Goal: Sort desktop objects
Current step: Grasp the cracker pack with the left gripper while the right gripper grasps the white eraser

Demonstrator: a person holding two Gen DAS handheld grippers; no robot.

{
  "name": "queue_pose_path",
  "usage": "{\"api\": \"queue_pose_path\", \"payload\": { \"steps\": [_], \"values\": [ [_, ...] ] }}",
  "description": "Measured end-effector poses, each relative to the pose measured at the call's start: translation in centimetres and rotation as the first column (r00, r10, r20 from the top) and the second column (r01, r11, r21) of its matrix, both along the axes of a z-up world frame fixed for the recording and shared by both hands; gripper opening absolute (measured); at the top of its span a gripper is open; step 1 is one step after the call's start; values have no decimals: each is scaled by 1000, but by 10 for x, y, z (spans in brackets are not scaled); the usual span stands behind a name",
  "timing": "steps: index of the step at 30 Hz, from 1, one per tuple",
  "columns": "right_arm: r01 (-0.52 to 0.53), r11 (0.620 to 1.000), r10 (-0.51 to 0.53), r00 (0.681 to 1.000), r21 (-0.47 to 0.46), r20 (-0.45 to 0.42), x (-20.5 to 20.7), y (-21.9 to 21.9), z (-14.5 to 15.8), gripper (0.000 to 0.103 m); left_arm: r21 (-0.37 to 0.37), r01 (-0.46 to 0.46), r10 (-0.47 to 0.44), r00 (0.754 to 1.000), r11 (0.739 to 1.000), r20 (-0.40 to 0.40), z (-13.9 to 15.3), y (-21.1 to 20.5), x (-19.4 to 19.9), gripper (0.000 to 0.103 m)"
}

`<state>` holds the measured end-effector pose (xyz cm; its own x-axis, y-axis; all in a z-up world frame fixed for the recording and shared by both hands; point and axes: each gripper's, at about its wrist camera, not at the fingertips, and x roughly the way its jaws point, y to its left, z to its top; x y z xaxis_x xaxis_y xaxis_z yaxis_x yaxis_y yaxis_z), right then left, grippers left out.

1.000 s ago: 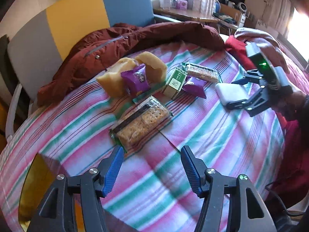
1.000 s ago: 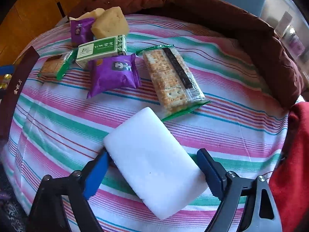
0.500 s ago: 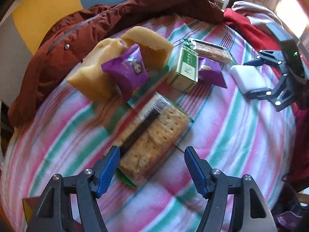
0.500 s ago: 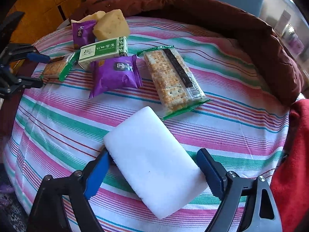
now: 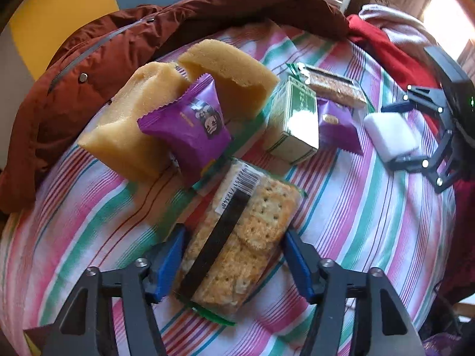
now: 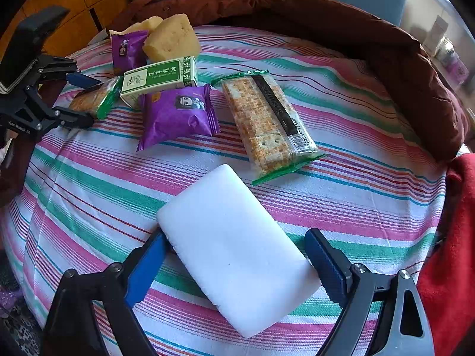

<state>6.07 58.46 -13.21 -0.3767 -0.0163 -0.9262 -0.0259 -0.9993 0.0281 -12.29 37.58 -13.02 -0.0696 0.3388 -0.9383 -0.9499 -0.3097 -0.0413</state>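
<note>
A clear pack of crackers (image 5: 237, 237) lies on the striped cloth between the fingers of my left gripper (image 5: 231, 264). The jaws are closing, and the blue pads sit right at the wrapper's sides without squeezing it. The right wrist view shows this gripper (image 6: 80, 101) astride that pack (image 6: 95, 98) at the far left. My right gripper (image 6: 234, 261) straddles a white block (image 6: 234, 249). Its jaws are opening; the left pad is at the block's edge and a gap shows at the right pad. The left wrist view has this gripper (image 5: 399, 133) at the right.
Two yellow sponges (image 5: 127, 127), two purple packets (image 5: 190, 130) (image 5: 335, 124), a green box (image 5: 297, 118) and a second cracker pack (image 6: 267, 118) crowd the cloth's middle. A maroon jacket (image 5: 89, 59) rims the far edge. Red cloth (image 6: 451, 237) lies beside the right gripper.
My left gripper came forward and down over the cracker pack, which now lies between its fingers, and the gap has narrowed. The right gripper stayed over the white block, its jaws slightly wider.
</note>
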Motion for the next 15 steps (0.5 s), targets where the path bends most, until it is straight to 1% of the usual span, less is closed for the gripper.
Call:
{"api": "queue_pose_path", "payload": {
  "steps": [2,4,5,9,10,13,15],
  "values": [
    [-3,1000,3,1000,2,0,1,2,1,92,10,-18,18,1000,1000,-8,2,-2,3,59],
    [-6,1000,6,1000,0,-1,3,4,2,90,13,-43,43,999,999,-11,3,-5,6,54],
    [-10,1000,10,1000,-1,-3,4,5,3,88,13,-53,53,999,999,-13,4,-5,8,54],
    [-28,1000,27,1000,-13,-8,8,8,7,83,7,-114,114,993,993,-6,6,-8,21,53],
    [-29,999,29,1000,-15,-10,4,11,8,82,11,-122,122,993,992,0,6,-10,25,53],
    [-32,999,31,999,-44,-20,9,-5,11,79,49,-148,147,989,988,17,17,-20,42,52],
    [-40,997,38,999,-73,-32,11,-4,14,79,82,-175,173,984,981,32,27,-28,48,52]
  ]
}}
